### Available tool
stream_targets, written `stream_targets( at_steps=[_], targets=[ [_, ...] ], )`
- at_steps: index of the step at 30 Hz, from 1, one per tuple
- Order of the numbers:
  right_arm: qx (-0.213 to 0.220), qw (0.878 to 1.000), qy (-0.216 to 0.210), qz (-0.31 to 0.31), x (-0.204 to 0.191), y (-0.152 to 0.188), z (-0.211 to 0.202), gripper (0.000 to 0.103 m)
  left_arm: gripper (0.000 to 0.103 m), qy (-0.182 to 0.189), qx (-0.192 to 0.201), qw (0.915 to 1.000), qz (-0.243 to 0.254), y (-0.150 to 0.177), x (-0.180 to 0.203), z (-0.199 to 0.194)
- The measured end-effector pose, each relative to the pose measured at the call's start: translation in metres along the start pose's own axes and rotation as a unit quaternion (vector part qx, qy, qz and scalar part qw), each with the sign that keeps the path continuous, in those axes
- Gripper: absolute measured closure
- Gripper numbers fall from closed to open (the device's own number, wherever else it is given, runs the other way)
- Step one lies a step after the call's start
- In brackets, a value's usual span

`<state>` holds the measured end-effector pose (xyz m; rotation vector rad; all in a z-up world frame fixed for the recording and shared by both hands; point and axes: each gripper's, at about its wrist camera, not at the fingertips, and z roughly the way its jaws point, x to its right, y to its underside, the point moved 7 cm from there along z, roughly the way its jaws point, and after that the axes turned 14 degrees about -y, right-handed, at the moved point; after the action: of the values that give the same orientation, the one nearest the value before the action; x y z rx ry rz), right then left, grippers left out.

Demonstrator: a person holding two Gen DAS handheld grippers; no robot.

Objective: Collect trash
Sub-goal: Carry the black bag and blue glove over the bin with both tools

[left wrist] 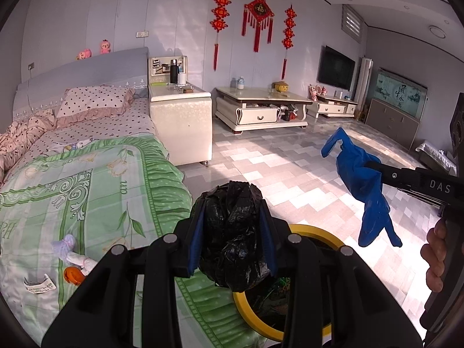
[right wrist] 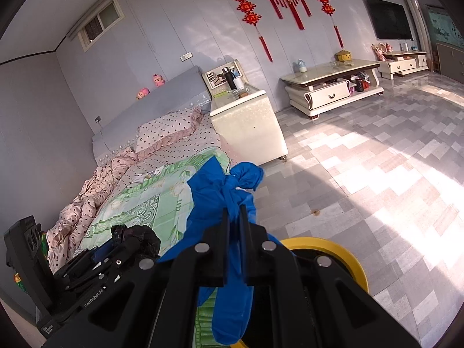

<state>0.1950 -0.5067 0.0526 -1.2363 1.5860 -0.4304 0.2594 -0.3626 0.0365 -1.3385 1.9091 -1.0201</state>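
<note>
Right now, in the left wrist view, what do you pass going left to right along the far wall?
Pink plush toys → bedside cabinet → red knot hangings → coffee table → wall television → low TV stand → framed calligraphy panel.

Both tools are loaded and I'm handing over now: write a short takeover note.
Left tool: shut on the crumpled black plastic bag.
Right tool: shut on the blue glove, which hangs free.
Yellow-rimmed bin: on the floor by the bed, below both tools.
Done: two pieces picked up, neither binned yet.
Left: drop both in, then likely clear the bedspread: torn wrapper, orange item, white bundle.
</note>
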Motion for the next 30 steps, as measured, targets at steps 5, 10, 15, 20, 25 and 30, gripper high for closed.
stream_targets(
  at_steps=[5, 10, 15, 20, 25, 30],
  targets=[
    [-0.007, 1.000, 0.012, 0.017, 0.026, 0.012, 0.004, 0.098, 0.070, 0.012, -0.028, 0.9995, 0.008, 0.025, 0.025, 0.027],
    [-0.022, 0.999, 0.020, 0.029, 0.048, 0.027, 0.012, 0.098, 0.070, 0.019, -0.051, 0.9984, 0.014, 0.048, 0.039, 0.051],
    [-0.039, 0.998, 0.023, 0.042, 0.066, 0.045, 0.021, 0.098, 0.069, 0.021, -0.075, 0.9968, 0.017, 0.070, 0.042, 0.072],
    [-0.058, 0.996, 0.027, 0.055, 0.078, 0.061, 0.033, 0.097, 0.068, 0.022, -0.095, 0.9949, 0.022, 0.088, 0.041, 0.090],
    [-0.070, 0.995, 0.031, 0.065, 0.086, 0.070, 0.040, 0.097, 0.068, 0.026, -0.112, 0.9932, 0.019, 0.101, 0.043, 0.096],
    [-0.070, 0.995, 0.038, 0.063, 0.086, 0.070, 0.041, 0.097, 0.068, 0.029, -0.115, 0.9927, 0.020, 0.104, 0.046, 0.096]
  ],
)
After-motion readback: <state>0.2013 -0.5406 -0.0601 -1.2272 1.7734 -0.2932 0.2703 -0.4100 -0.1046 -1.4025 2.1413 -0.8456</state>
